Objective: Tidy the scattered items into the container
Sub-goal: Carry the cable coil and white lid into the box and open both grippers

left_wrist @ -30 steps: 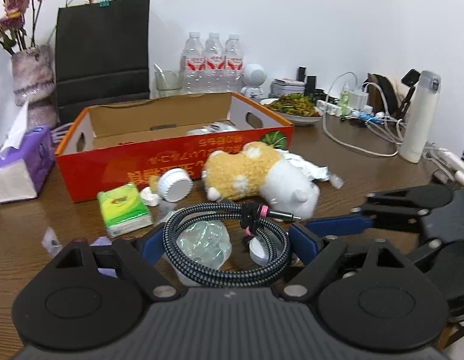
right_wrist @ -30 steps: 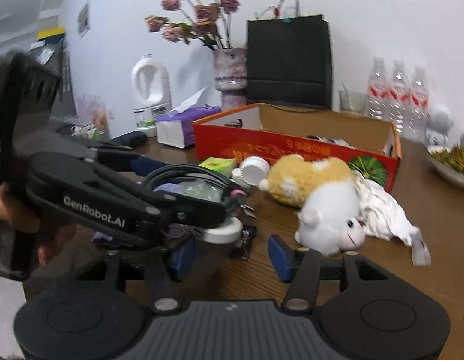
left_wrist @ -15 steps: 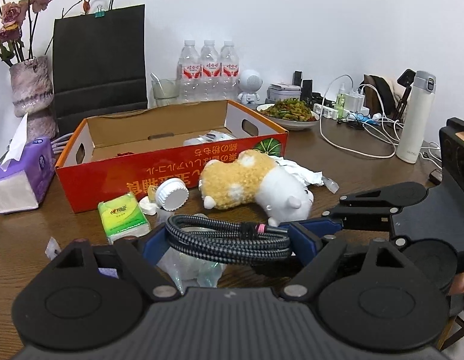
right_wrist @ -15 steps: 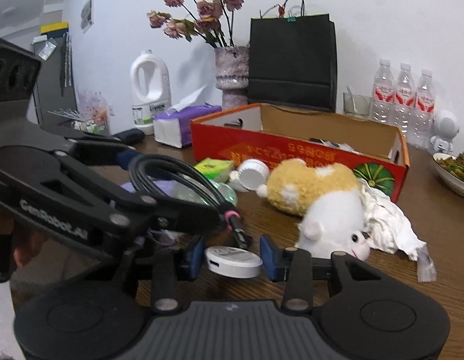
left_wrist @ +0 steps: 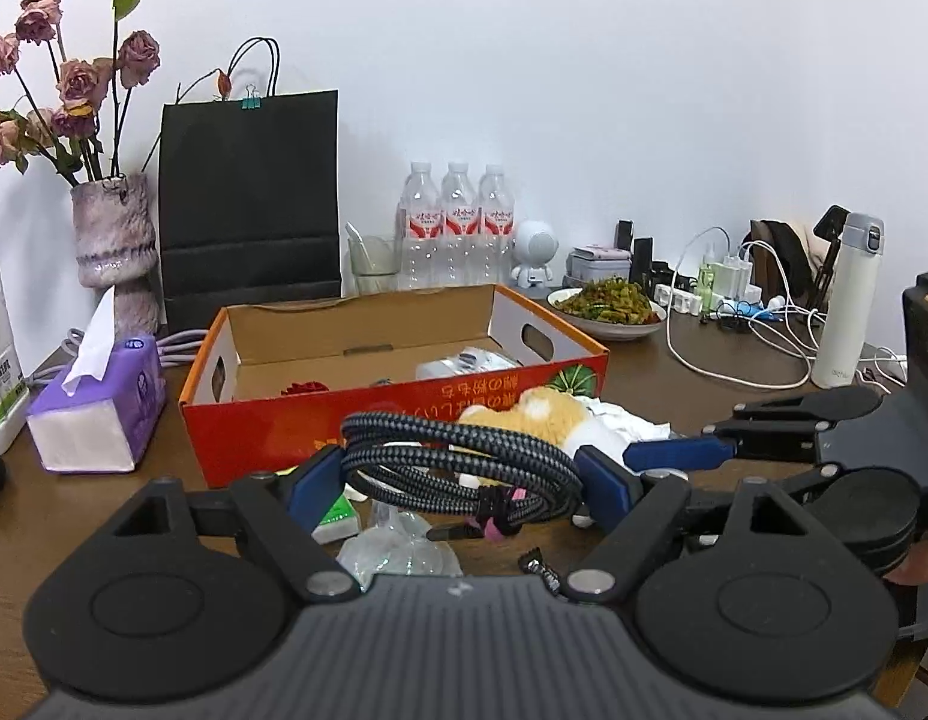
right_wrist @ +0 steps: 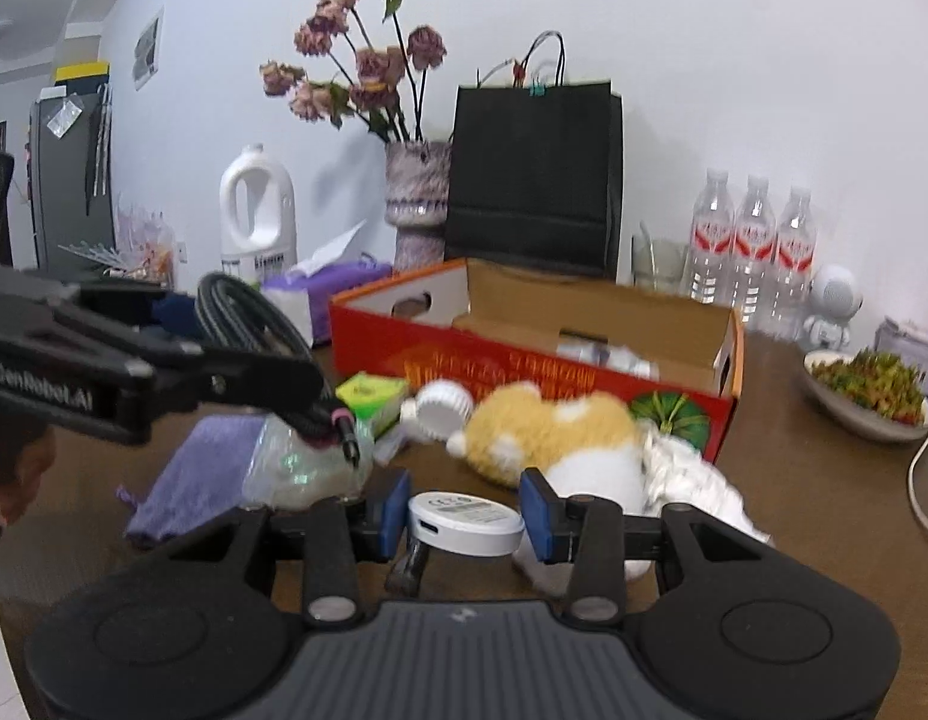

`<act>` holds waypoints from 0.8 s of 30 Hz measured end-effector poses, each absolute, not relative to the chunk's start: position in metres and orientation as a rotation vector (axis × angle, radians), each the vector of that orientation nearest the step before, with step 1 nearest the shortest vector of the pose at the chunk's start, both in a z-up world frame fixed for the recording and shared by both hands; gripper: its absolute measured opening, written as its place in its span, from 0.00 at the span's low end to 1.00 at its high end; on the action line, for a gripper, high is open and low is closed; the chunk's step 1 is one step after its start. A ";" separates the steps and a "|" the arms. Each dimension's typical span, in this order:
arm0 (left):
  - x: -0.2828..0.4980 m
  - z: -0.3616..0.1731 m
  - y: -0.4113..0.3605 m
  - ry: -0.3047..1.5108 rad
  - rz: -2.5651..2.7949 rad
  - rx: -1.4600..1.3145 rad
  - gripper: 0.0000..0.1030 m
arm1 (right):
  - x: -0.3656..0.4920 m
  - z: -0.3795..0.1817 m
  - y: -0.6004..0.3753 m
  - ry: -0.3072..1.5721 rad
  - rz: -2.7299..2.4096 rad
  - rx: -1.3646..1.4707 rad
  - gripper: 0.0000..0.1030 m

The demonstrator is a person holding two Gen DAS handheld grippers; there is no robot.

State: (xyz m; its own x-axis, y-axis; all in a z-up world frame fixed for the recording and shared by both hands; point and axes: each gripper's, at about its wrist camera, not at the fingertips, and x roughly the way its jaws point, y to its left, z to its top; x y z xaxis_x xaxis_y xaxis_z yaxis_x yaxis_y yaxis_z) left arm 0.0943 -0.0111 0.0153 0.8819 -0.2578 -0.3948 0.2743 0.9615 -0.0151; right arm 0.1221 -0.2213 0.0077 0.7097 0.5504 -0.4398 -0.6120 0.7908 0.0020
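left fingers (left_wrist: 320, 480) grip coiled cable (left_wrist: 458, 462) | right fingers (right_wrist: 395, 507) clamp white disc (right_wrist: 466, 522)

Coiled braided cable (left_wrist: 464, 468), white puck (right_wrist: 465, 523), both lifted

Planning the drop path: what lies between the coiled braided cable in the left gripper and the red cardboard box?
In the left wrist view, only the orange-and-white plush toy shows between the coiled braided cable and the red cardboard box.
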 end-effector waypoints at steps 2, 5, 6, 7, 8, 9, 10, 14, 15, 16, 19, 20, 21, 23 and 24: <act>0.096 0.016 -0.011 0.397 -0.276 0.035 0.82 | 0.125 0.011 -0.221 0.434 0.641 -0.149 0.38; 0.096 0.019 -0.008 0.379 -0.272 0.026 0.81 | 0.130 0.015 -0.220 0.425 0.634 -0.145 0.38; 0.097 0.020 -0.007 0.372 -0.270 0.022 0.81 | 0.132 0.017 -0.220 0.419 0.631 -0.143 0.38; 0.098 0.023 -0.005 0.364 -0.267 0.019 0.82 | 0.134 0.020 -0.219 0.411 0.628 -0.143 0.38; 0.100 0.026 -0.004 0.353 -0.263 0.016 0.81 | 0.136 0.023 -0.219 0.401 0.625 -0.144 0.38; 0.103 0.030 -0.002 0.341 -0.257 0.014 0.82 | 0.139 0.028 -0.218 0.388 0.620 -0.145 0.38; 0.107 0.035 0.000 0.327 -0.252 0.012 0.82 | 0.143 0.033 -0.217 0.374 0.615 -0.147 0.38; 0.135 0.058 0.007 0.276 -0.225 -0.013 0.82 | 0.174 0.056 -0.208 0.333 0.578 -0.146 0.38; 0.145 0.062 0.009 0.275 -0.220 -0.029 0.82 | 0.184 0.060 -0.206 0.332 0.564 -0.141 0.38; 0.156 0.065 0.011 0.279 -0.217 -0.049 0.82 | 0.196 0.064 -0.203 0.333 0.545 -0.138 0.38; 0.193 0.067 0.018 0.305 -0.198 -0.100 0.81 | 0.232 0.065 -0.193 0.355 0.493 -0.123 0.38; 0.207 0.065 0.019 0.314 -0.186 -0.107 0.82 | 0.245 0.064 -0.190 0.367 0.478 -0.115 0.38; 0.218 0.063 0.020 0.324 -0.175 -0.109 0.81 | 0.257 0.062 -0.189 0.379 0.464 -0.105 0.38; 0.243 0.056 0.021 0.352 -0.154 -0.115 0.81 | 0.283 0.056 -0.185 0.410 0.437 -0.088 0.38; 0.254 0.052 0.022 0.367 -0.147 -0.117 0.82 | 0.294 0.052 -0.184 0.422 0.429 -0.085 0.38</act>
